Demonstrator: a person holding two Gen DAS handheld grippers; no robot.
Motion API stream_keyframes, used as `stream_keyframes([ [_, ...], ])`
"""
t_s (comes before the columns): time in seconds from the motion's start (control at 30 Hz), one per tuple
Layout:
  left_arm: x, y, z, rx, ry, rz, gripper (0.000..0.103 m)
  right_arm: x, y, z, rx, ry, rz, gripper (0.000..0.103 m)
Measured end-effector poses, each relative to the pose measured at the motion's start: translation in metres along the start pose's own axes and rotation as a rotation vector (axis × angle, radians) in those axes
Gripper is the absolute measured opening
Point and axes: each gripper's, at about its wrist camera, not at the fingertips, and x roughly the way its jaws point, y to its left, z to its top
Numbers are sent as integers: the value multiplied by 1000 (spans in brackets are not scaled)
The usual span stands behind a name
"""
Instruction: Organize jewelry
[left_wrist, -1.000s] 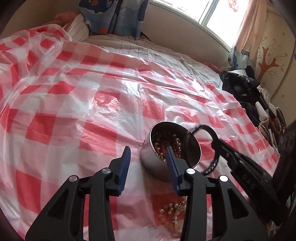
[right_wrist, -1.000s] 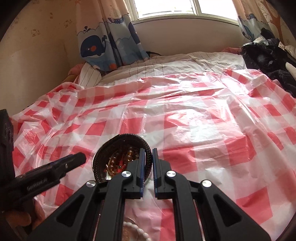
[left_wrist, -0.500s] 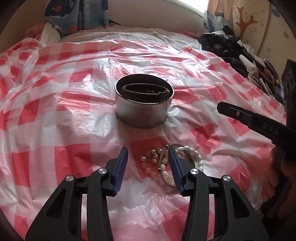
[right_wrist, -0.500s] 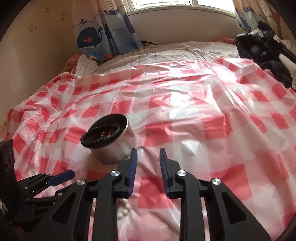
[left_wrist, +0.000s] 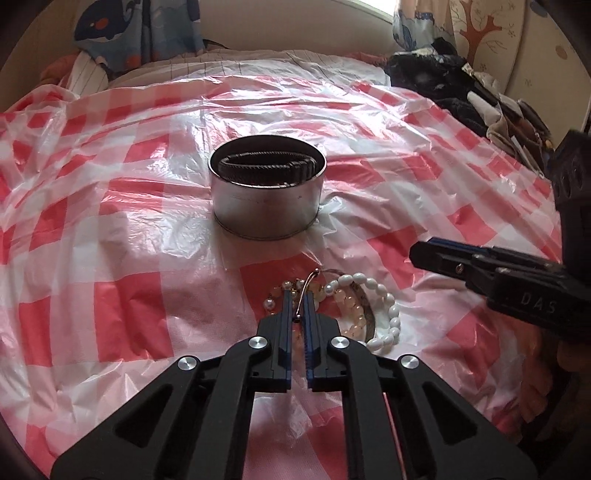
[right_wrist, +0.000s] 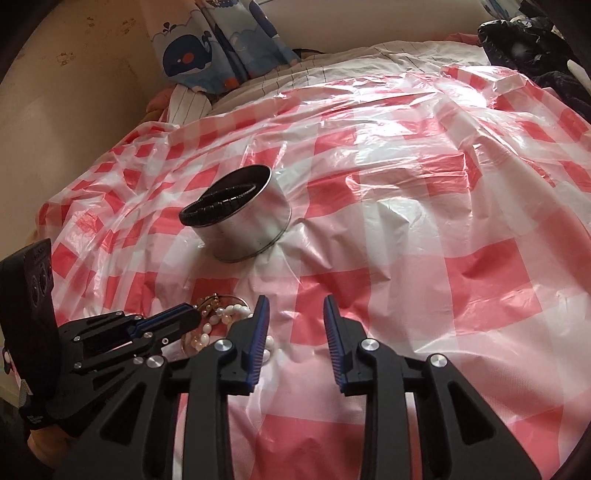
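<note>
Red-and-white checked plastic sheet (left_wrist: 122, 206) is spread over a bed, with whale-print curtains (right_wrist: 207, 48) at the back and a dark clothes pile (left_wrist: 439, 81) at the far right. Round shiny metal tin (left_wrist: 266, 201) is stood upright mid-sheet, open top up, presumably as the collection container; a dark braided bracelet (left_wrist: 266, 170) is laid across its mouth, leaning on the rim rather than dropped fully inside. Remaining jewelry is left in a small heap just in front of the tin, apart from it: a white oval-bead bracelet (left_wrist: 384, 314), pale peach beads, small pearls and a thin rose-gold wire bangle (left_wrist: 309, 286). Left gripper (left_wrist: 300, 306) has just been closing; its fingers are pressed nearly together on the thin rose-gold wire bangle, which is seen running up between them. A pinch on the wire alone is judged likely, chosen so one piece is separated from the tangle. Right gripper (right_wrist: 295, 314) is held just beside the heap, fingers spread after just opening, nothing between them, probably readied for the next piece. Snagged beads on lift are judged the main risk.
</note>
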Motion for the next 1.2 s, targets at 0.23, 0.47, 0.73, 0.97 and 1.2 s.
stream_keyframes([
  [0.23, -43, 49, -3, -163, -76, -30, 5, 12, 15, -6, -55, 61, 48, 31],
  [0.47, -42, 101, -20, -279, -50, 45, 5, 21, 37, -8, -65, 82, 230, 33],
  [0.73, -53, 109, -21, -329, -121, -20, 5, 38, 77, -11, -173, 89, 223, 36],
  [0.97, -76, 116, -16, -346, -190, -36, 5, 76, 101, -1, -249, 117, 134, 38],
  [1.2, -65, 115, -19, -343, -154, -46, 5, 85, 111, -2, -292, 140, 135, 8],
])
